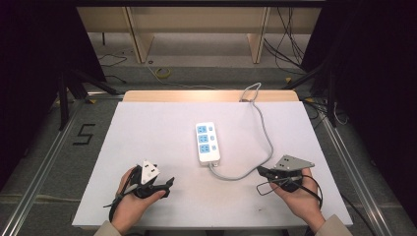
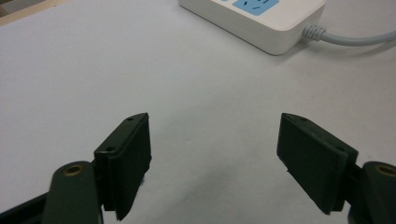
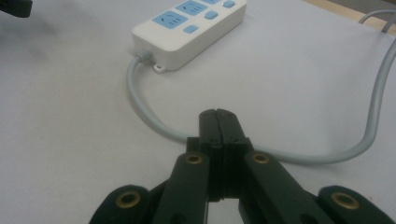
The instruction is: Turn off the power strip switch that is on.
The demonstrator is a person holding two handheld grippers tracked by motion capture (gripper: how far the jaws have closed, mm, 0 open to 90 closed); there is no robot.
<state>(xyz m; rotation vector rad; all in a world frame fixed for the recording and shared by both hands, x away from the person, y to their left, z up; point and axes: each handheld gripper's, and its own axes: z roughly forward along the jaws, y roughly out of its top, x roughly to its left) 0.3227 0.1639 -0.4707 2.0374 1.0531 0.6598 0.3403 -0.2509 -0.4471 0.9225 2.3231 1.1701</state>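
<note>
A white power strip [image 1: 208, 142] with blue sockets lies in the middle of the white table top [image 1: 147, 128]. Its grey cable [image 1: 268, 142] loops right and back off the far edge. My left gripper [image 1: 168, 187] rests at the front left, jaws wide apart over bare table [image 2: 215, 158], with the strip's near end [image 2: 261, 18] ahead of it. At the front right, my right gripper [image 1: 260, 171] points at the cable's low bend. Its jaws are pressed together [image 3: 218, 114], nothing shows between the pads, and the cable [image 3: 140, 102] runs just under and behind their tips toward the strip [image 3: 191, 28].
The table's wooden far edge [image 1: 211, 96] shows behind the white top. Loose cables and wooden frame legs [image 1: 140, 44] stand on the floor beyond. A "5" mark [image 1: 83, 133] sits on the floor to the left. Metal rails [image 1: 44, 162] flank the table.
</note>
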